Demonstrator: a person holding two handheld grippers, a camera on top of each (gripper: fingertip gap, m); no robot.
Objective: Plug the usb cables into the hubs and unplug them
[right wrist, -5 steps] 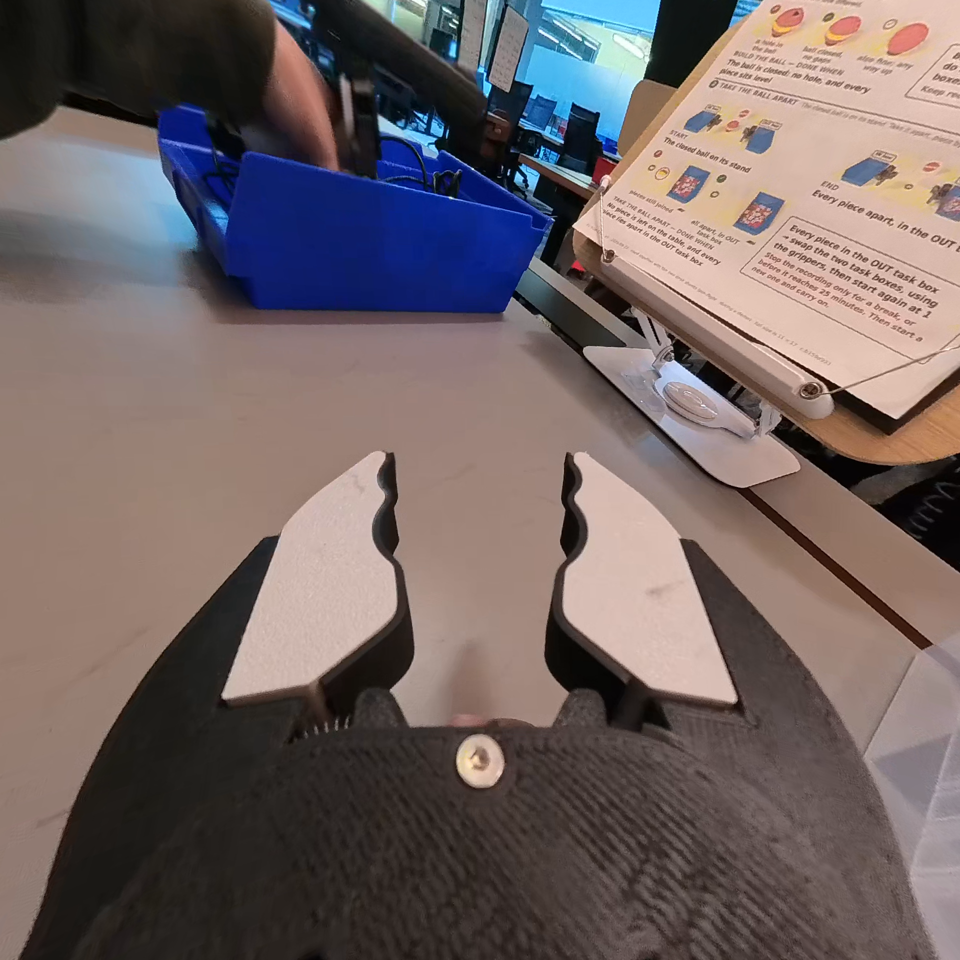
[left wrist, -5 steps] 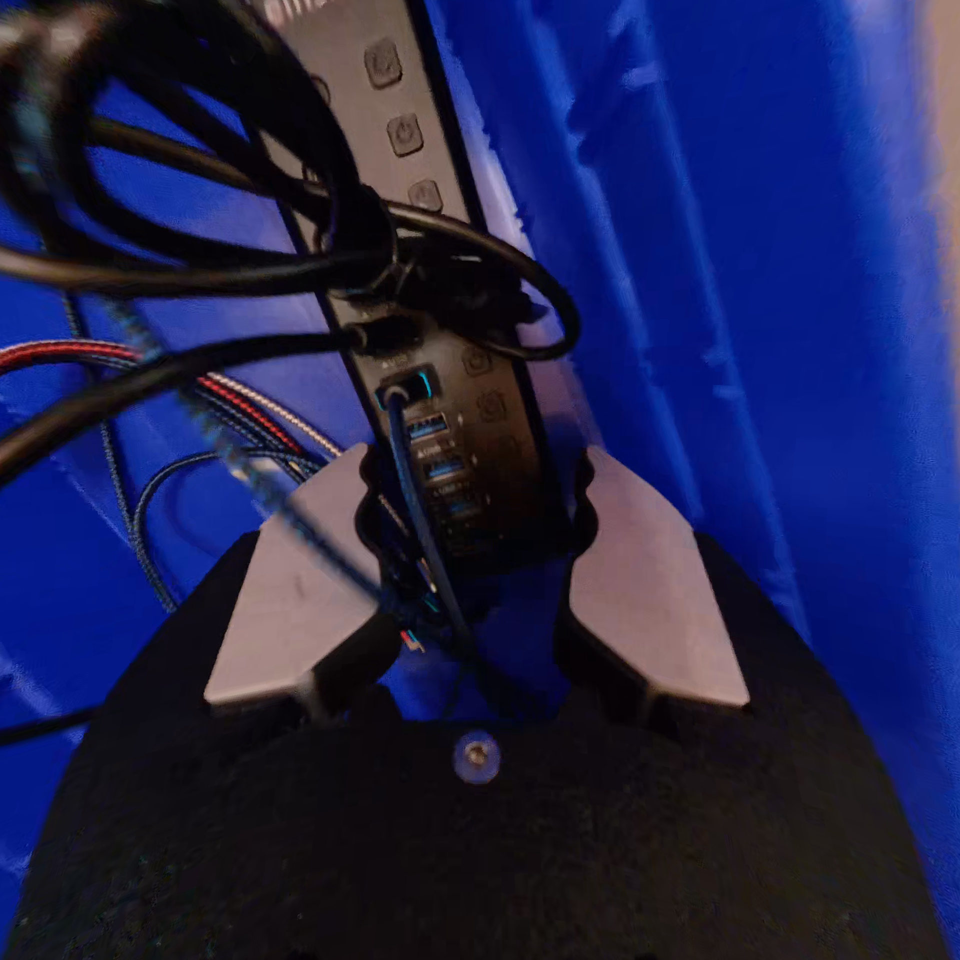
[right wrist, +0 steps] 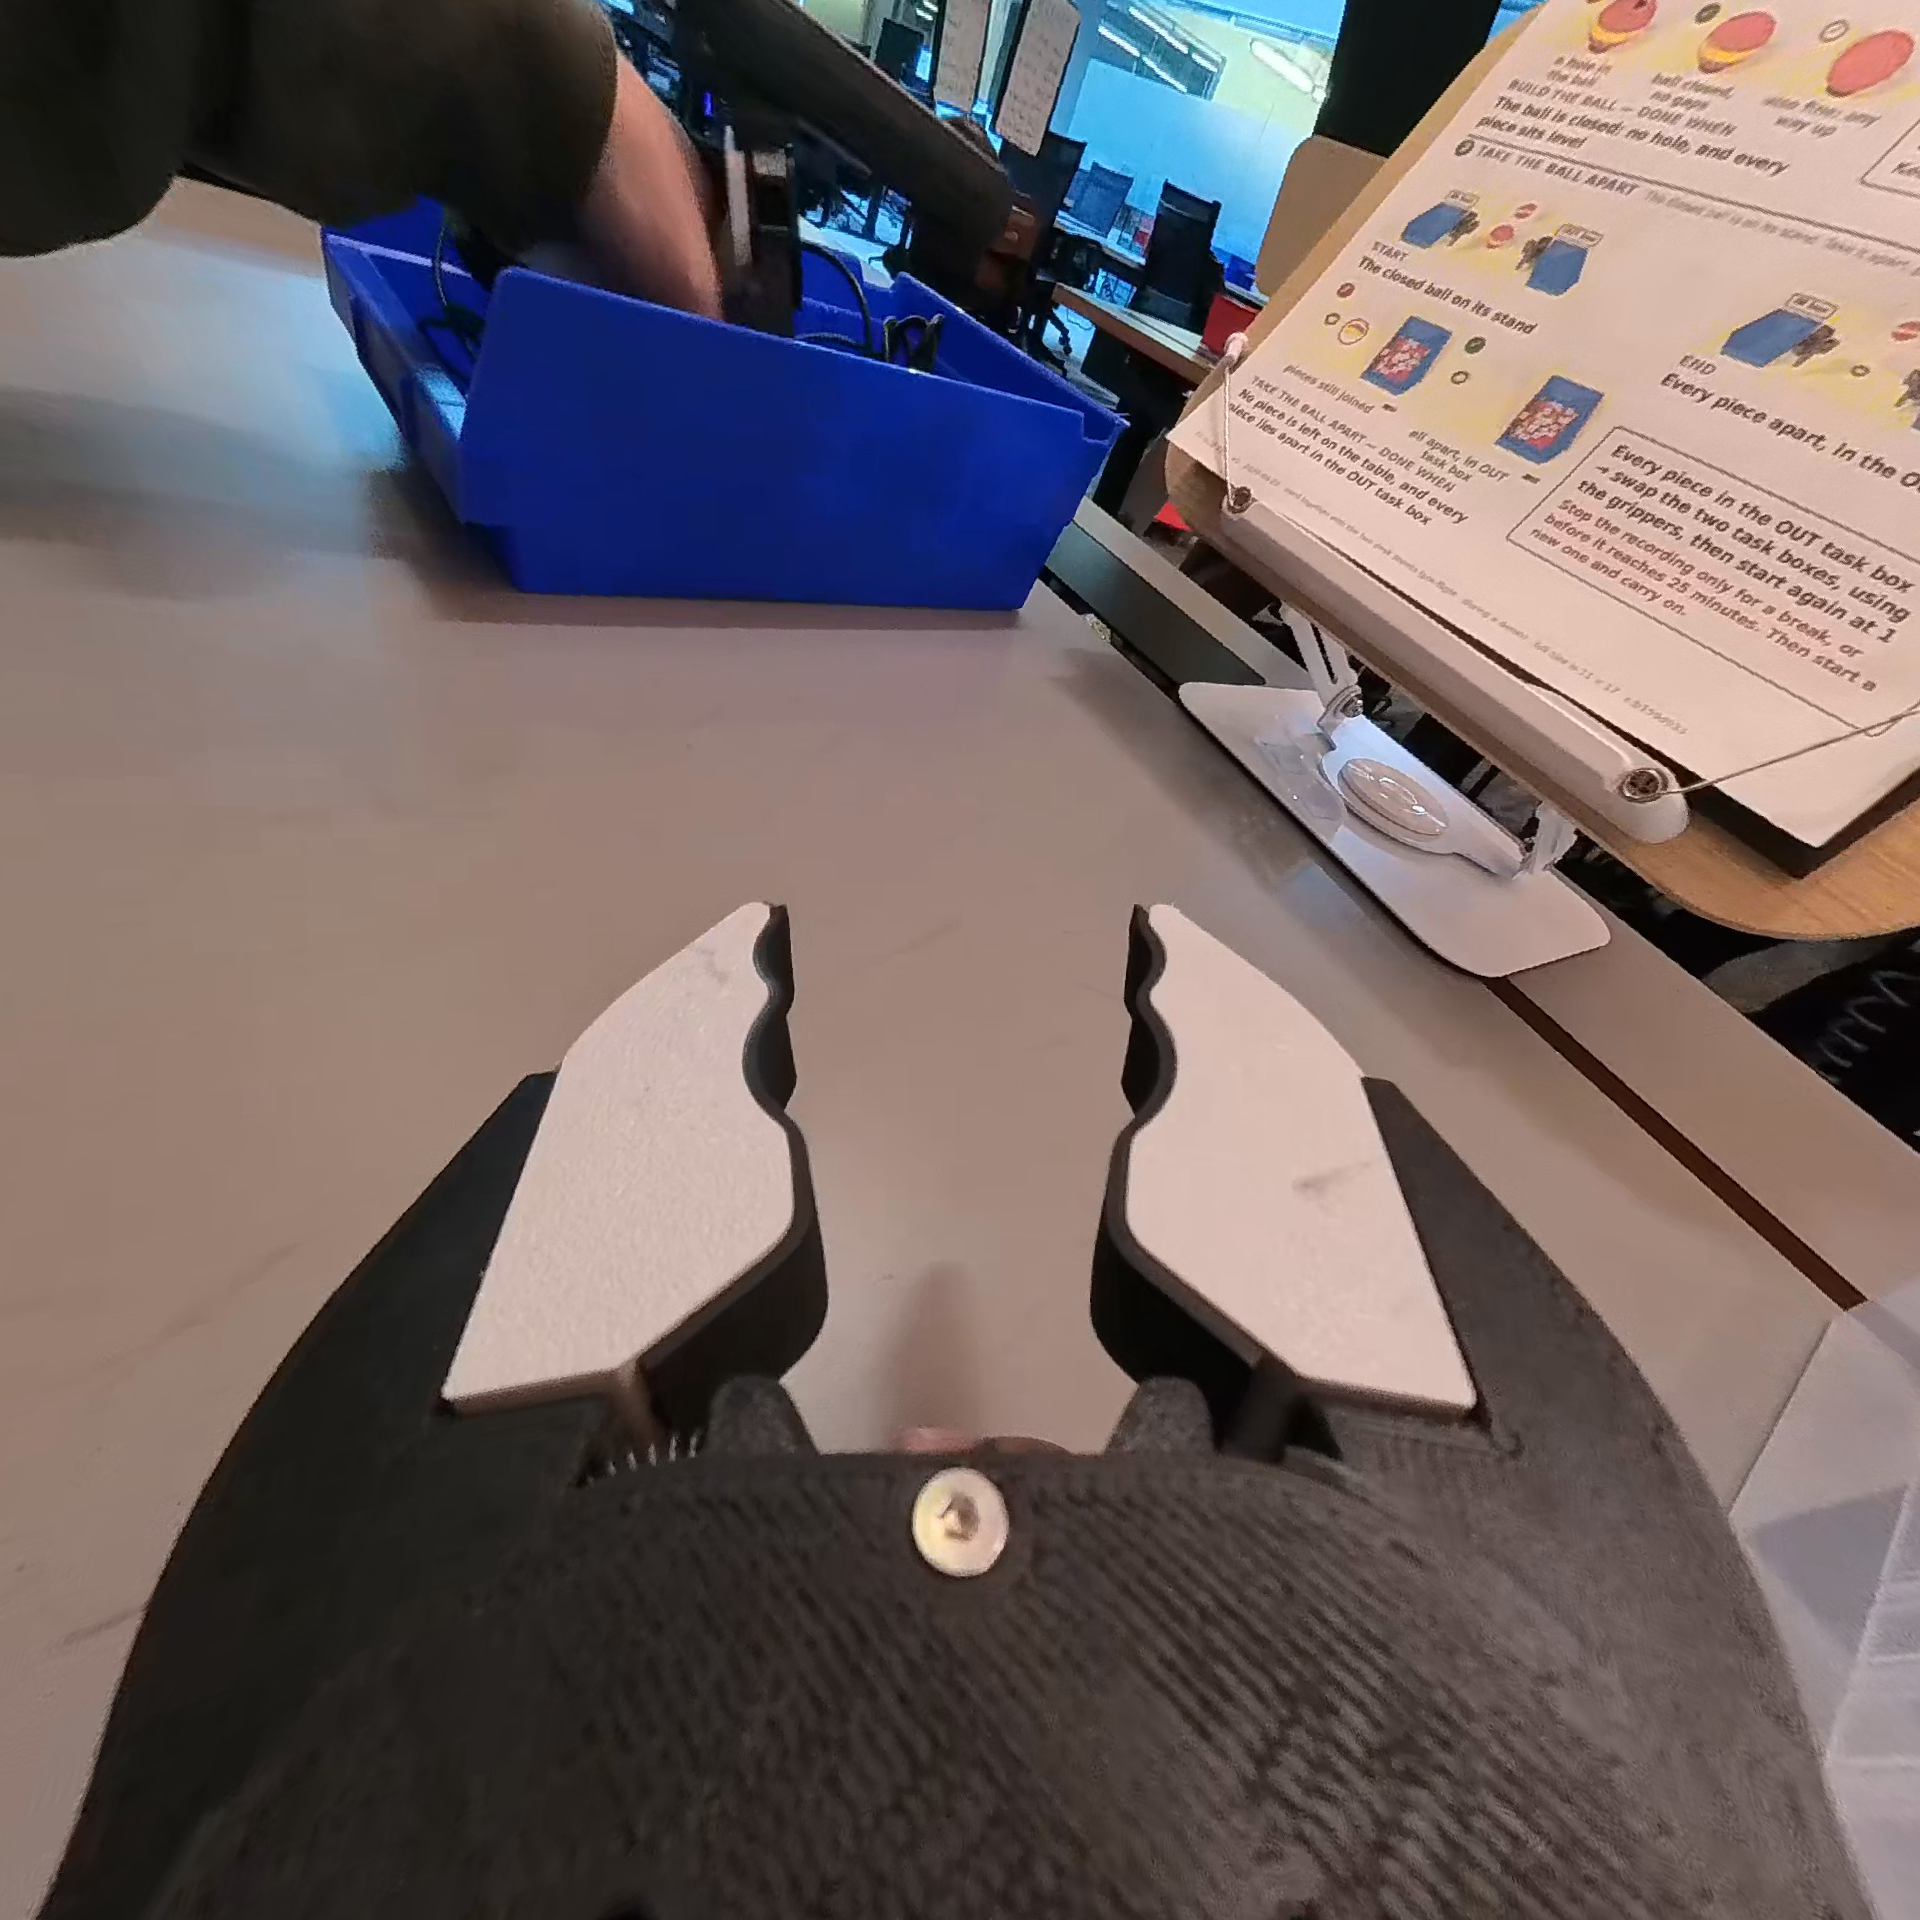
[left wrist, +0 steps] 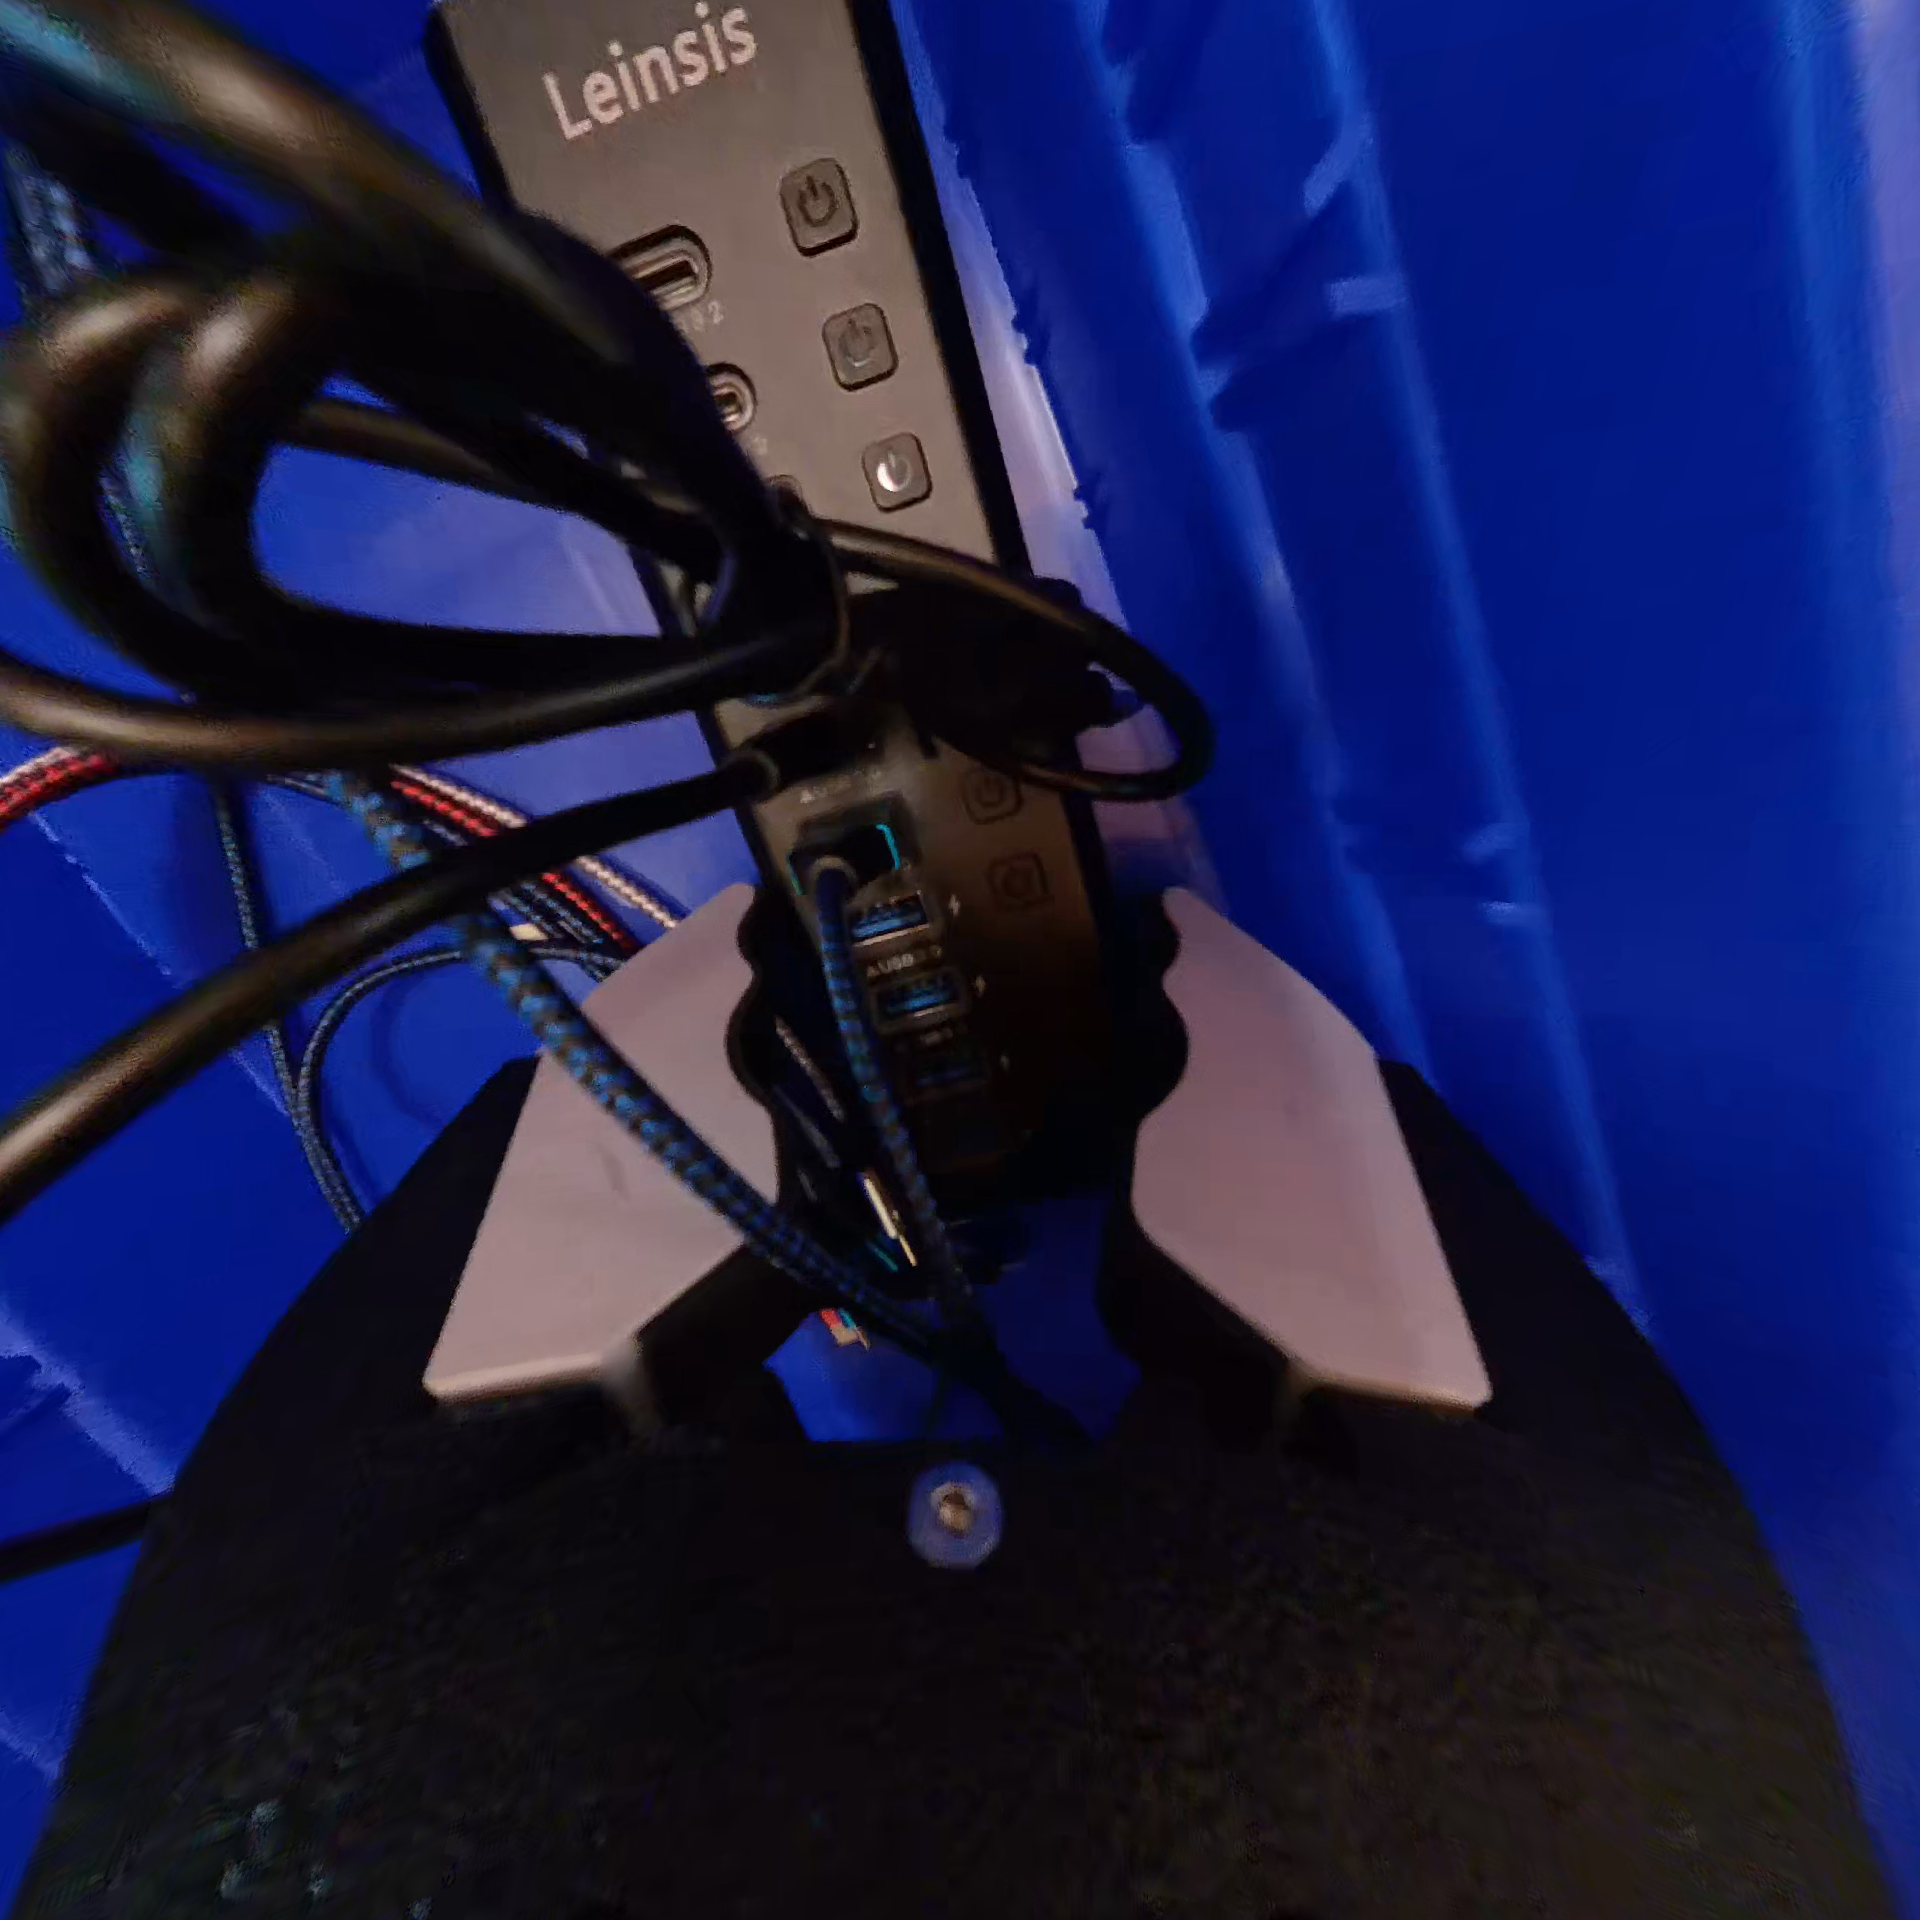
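USB hub (left wrist: 914, 644): long black bar, matte face, leaning against the ribbed wall inside the blue plastic bin (left wrist: 1455, 623); row of square power buttons along one edge, ports down the other, several blue-tongued ports empty at the near end. Left gripper (left wrist: 956, 997) down in the bin, fingers spread to either side of the hub's near end, whether touching it or not cannot be told. Blue-and-black braided cable (left wrist: 862, 1049) plugged into a lit port, running back between the fingers; a loose metal-tipped connector (left wrist: 888, 1216) lying just below, close to the finger roots. Thick smooth black cables (left wrist: 416, 582) looped in a knot across the hub's middle; red-and-white braided cable (left wrist: 468, 821) behind, on the bin floor.

Right gripper (right wrist: 956, 997) well apart from all this, spread wide over the bare grey table (right wrist: 416, 831), holding nothing; bin (right wrist: 748, 488) seen across the table, instruction sheet on a tilted stand (right wrist: 1558, 468) at the right.

Likely trouble: closing now probably traps the braided strand against the hub rather than a plug body, so a pull strains the cord instead of freeing the connector. Hub only propped, not fixed, so probably tips or slides under any tug with no second grip steadying it. Looped black cords likely to snag the fingers on withdrawal. Smooth hub casing slippery; braided sheath grippier, rougher.
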